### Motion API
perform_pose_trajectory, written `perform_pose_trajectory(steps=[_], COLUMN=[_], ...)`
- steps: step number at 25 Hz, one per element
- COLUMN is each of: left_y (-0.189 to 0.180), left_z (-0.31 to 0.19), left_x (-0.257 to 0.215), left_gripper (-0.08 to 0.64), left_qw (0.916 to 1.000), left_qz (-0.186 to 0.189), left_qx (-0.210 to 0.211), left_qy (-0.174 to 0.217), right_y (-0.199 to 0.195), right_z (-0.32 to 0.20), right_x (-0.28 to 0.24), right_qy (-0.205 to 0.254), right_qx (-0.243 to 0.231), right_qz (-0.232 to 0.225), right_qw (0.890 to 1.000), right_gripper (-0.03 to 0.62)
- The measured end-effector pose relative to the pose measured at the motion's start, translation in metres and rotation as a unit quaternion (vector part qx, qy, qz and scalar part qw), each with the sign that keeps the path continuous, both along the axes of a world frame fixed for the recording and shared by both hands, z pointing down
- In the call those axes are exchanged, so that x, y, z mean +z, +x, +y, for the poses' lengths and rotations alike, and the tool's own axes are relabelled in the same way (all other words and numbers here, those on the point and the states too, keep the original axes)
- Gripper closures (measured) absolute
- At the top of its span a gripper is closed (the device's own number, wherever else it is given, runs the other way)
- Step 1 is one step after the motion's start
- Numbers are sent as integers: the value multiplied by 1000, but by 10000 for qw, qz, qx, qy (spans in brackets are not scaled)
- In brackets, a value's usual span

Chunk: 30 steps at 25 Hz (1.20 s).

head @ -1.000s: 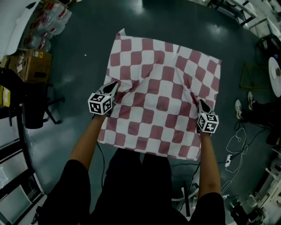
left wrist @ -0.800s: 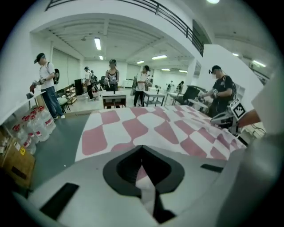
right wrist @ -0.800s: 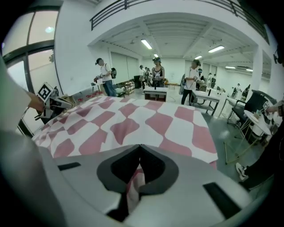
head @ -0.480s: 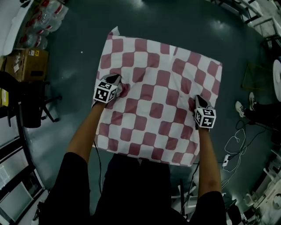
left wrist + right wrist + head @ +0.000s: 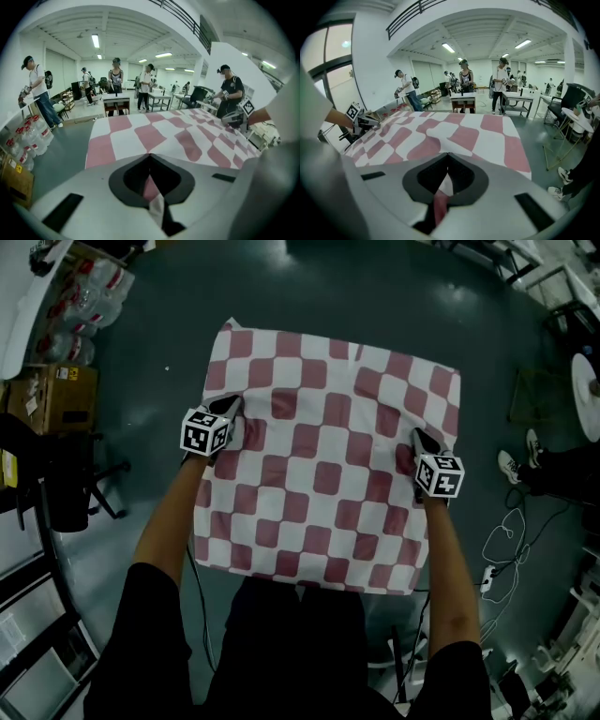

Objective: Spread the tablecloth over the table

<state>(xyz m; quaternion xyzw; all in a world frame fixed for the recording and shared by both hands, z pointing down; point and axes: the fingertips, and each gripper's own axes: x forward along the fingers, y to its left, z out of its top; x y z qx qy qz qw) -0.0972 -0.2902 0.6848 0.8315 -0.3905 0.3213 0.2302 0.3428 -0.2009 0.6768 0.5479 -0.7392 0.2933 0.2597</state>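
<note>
Fingers of the left gripper (image 5: 228,409) and right gripper (image 5: 421,439) each pinch a side edge of the tablecloth (image 5: 319,474). From near edge to far corners it lies almost flat, hiding the counter. Spreading looks nearly done, with release left.

Open floor (image 5: 375,296) surrounds the tablecloth (image 5: 328,474); a chair (image 5: 66,493) stands well left.

A big open lab hall: ahead of the right gripper (image 5: 447,154) stand white worktables (image 5: 463,97), people (image 5: 465,77), strip lights (image 5: 448,48) overhead.
</note>
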Motion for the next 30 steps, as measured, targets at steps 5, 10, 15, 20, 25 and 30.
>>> perform_pose_trajectory(steps=[5,10,15,20,25,30], left_y=[-2,-25,-21,-2,31,26], left_z=[-23,-49,-38,-35,-39,-44], left_x=[-22,-20,8,15,8,11], left_gripper=[549,549,549,549,549,549], left_qw=[9978,9908,9962,9987,9984,9939], left_qz=[200,508,150,-311,257,208], left_qx=[-423,-1189,-848,-402,-511,-1086], left_qy=[464,402,102,103,24,-36], right_y=[-1,27,28,37,29,20], right_z=[-6,-20,-19,-35,-48,-62], right_x=[0,3,24,25,25,17], right_qy=[58,-9,-392,-395,-362,-230], right_qx=[429,632,581,820,524,359], right_qz=[-15,89,298,328,369,235], right_qw=[9991,9980,9971,9953,9973,9988], right_gripper=[577,577,577,577,577,577])
